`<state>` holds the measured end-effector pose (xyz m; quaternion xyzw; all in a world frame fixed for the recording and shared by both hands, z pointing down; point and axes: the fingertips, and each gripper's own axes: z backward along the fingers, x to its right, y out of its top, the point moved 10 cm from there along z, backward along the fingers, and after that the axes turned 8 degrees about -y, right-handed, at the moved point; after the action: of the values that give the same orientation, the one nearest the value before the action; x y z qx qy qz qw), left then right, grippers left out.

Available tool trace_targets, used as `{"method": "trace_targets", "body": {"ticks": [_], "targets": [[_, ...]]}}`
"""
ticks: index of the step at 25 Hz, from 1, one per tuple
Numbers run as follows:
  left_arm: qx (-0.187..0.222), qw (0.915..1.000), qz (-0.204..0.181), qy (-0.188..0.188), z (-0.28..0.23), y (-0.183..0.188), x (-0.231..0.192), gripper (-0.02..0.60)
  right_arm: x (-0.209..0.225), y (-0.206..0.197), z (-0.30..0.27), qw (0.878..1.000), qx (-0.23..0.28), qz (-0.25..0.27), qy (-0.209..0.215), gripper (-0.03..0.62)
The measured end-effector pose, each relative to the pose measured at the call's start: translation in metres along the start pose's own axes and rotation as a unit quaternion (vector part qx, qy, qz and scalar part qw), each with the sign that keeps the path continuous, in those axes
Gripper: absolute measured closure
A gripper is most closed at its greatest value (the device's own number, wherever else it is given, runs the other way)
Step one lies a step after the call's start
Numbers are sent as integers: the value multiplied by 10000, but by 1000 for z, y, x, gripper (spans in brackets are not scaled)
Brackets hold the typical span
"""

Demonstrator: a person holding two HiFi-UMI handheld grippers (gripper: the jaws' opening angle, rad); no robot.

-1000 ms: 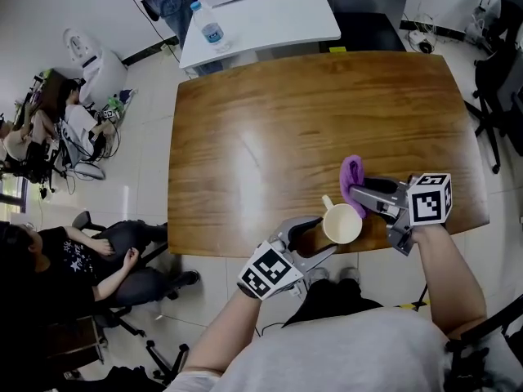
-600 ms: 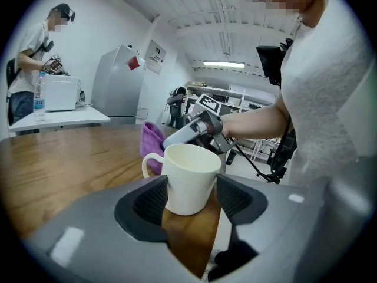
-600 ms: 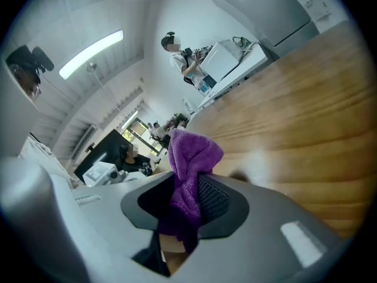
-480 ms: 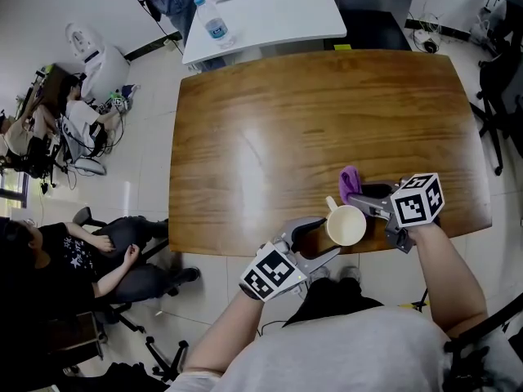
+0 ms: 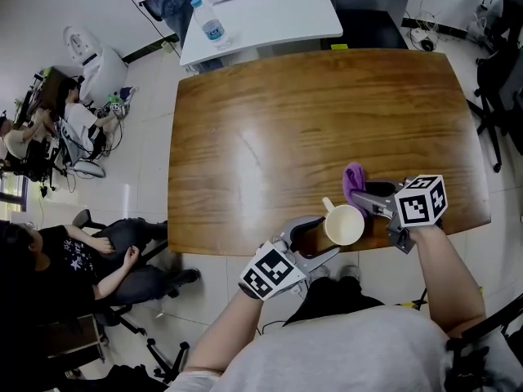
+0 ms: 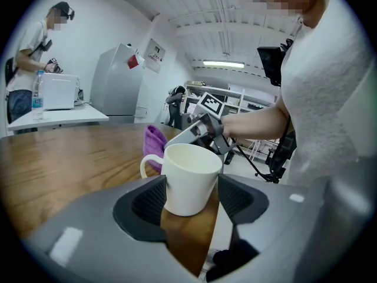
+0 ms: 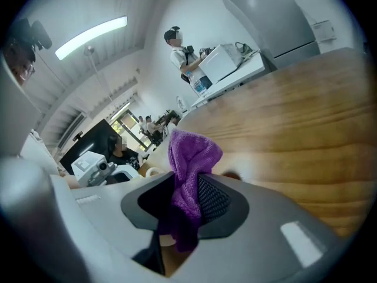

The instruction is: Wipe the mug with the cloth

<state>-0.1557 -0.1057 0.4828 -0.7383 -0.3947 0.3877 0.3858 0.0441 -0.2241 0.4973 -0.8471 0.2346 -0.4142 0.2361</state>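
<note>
The left gripper (image 5: 319, 237) has just been opening and now stands at its widest, with the mug (image 5: 344, 224) upright between its pads but not pinched, so nothing steadies the mug. That is the main risk, as I judge it: the mug sits close to the near edge of the table (image 5: 286, 121), at about 5 o'clock from the table's middle, and a push from the cloth (image 5: 353, 178) towards 6 o'clock could slide or tip it over that edge. A wipe from 1 o'clock could also catch the handle, which points to about 11 o'clock, and spin the loose mug. Further out, the right gripper (image 7: 185, 199) is closed on the cloth, which lies at about 1 o'clock from the mug. It pinches only a fold while a bunch stands out past the jaw tips, so a hard drag over the rim could pull the cloth free. The mug is plain cream-white, slightly tapered toward its base, open side up, and seems empty and clean inside. The cloth is purple, soft and crumpled.
</note>
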Motion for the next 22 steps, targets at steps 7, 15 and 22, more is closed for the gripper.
{"method": "trace_targets", "body": {"ticks": [7, 15, 22], "targets": [[0, 10000, -6, -2, 1, 0, -1, 307, -15, -8, 61, 9992, 383, -81, 64, 474], [1, 10000, 2, -20, -1, 3, 0, 307, -35, -41, 71, 9968, 480, -478, 418, 474], [1, 10000, 15, -5, -2, 5, 1, 307, -26, -52, 59, 9961, 296, -754, 348, 474]]}}
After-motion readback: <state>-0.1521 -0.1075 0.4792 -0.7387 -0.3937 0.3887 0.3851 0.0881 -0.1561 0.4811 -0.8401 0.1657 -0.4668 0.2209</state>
